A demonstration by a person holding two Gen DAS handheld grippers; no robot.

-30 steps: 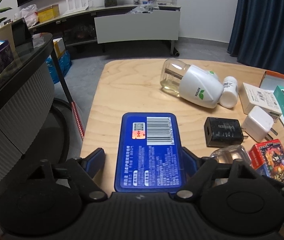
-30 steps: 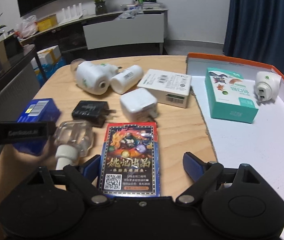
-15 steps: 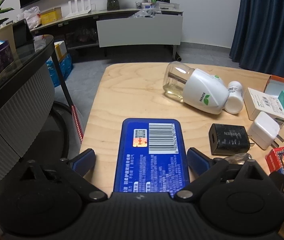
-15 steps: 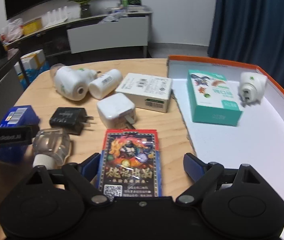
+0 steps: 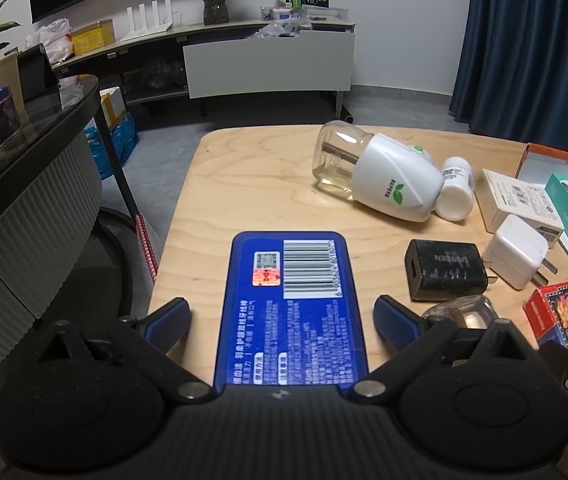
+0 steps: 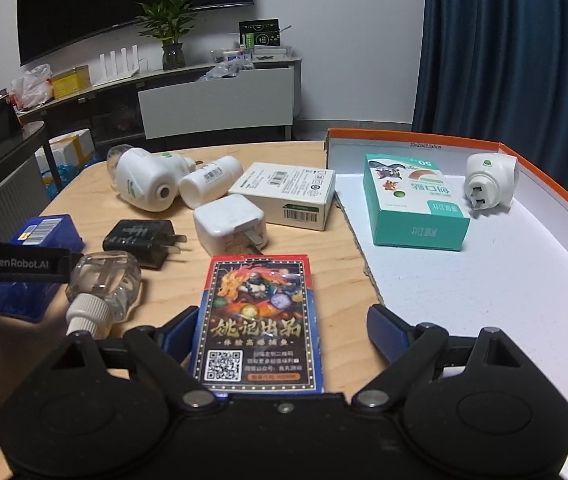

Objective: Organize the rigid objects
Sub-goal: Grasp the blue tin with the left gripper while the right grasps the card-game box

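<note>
Just spread wide around blue box [image 5: 290, 312], left gripper [image 5: 281, 320] pads now clear of both sides; box flat on wooden table [image 5: 251, 192]. Right gripper [image 6: 279, 332] open too, straddling red card box [image 6: 257, 324], left pad beside its edge, beside white tray [image 6: 484, 280].

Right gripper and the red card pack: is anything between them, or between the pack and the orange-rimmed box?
Nothing visible. The red card pack lies between the open jaws of the right gripper; bare table separates it from the orange-rimmed box.
</note>
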